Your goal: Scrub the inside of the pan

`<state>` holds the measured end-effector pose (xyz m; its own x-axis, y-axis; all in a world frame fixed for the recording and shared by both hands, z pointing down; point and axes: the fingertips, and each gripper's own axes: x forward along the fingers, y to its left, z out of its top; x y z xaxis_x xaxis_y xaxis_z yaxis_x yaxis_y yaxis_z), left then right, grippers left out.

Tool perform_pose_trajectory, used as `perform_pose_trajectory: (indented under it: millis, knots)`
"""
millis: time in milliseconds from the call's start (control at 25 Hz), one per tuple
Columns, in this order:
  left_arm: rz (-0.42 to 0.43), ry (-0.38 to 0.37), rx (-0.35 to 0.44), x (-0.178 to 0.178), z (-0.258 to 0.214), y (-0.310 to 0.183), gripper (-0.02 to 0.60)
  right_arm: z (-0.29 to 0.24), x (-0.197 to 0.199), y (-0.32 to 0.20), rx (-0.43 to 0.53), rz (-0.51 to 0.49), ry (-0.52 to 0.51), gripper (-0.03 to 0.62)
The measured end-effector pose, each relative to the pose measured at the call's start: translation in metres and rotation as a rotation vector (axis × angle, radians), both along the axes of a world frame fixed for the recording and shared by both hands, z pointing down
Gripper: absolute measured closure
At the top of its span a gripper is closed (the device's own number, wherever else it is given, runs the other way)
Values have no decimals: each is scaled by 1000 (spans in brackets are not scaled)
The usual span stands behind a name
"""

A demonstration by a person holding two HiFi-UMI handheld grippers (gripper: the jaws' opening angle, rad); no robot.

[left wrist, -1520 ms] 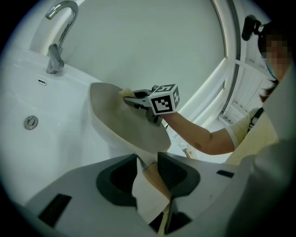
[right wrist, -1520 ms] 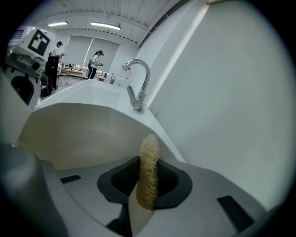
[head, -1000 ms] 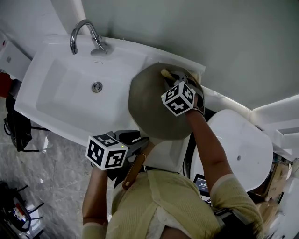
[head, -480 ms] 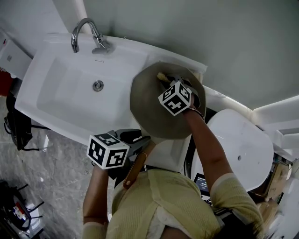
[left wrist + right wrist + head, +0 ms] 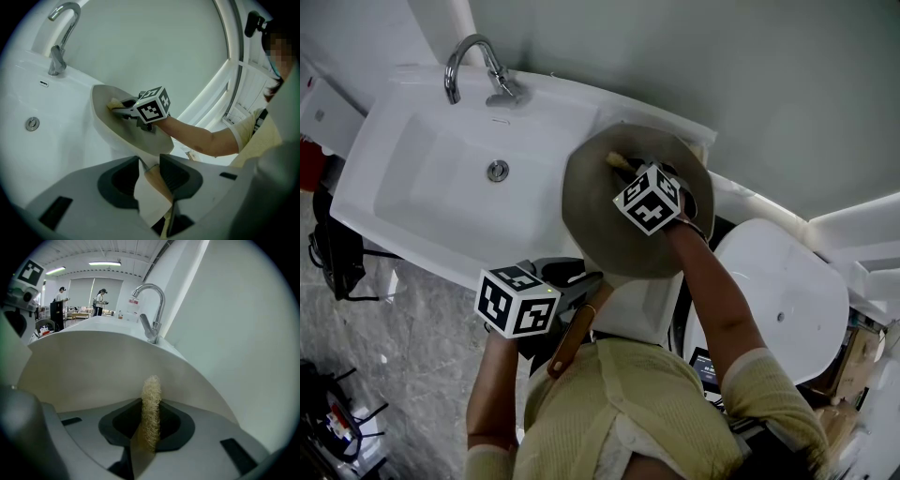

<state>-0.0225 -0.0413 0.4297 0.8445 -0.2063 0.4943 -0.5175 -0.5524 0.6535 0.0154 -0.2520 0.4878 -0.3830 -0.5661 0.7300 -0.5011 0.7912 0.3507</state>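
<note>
White sink (image 5: 422, 187) fills the upper left of the head view. A grey pan (image 5: 600, 234) is held tilted over its right end at frame centre, left tongs (image 5: 150, 171) clamped on its wooden handle (image 5: 157, 187). Right tongs (image 5: 151, 420) pinch a straw-coloured scrubber (image 5: 151, 399) against the pan's inner wall, so scrubbing looks under way; the next stroke calls for firm pressure across unscrubbed areas. No legible writing: the red label (image 5: 134, 301) beside the tap (image 5: 152, 310) is too small to read.

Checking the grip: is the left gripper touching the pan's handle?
Touching. The left gripper has its jaws closed on the wooden handle, one on each side, as the left gripper view shows plainly.
</note>
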Motion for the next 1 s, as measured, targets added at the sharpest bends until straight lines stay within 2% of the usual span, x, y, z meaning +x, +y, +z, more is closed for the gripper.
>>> perform_pose_trajectory:
  millis: [360,1000]
  knots:
    - [-3,0,1,0,0,0,403,2,-17,18,-52,-75,-12,510]
    - [-7,6,3,0,0,0,402,5,-47,67,-168,-268,-19,510]
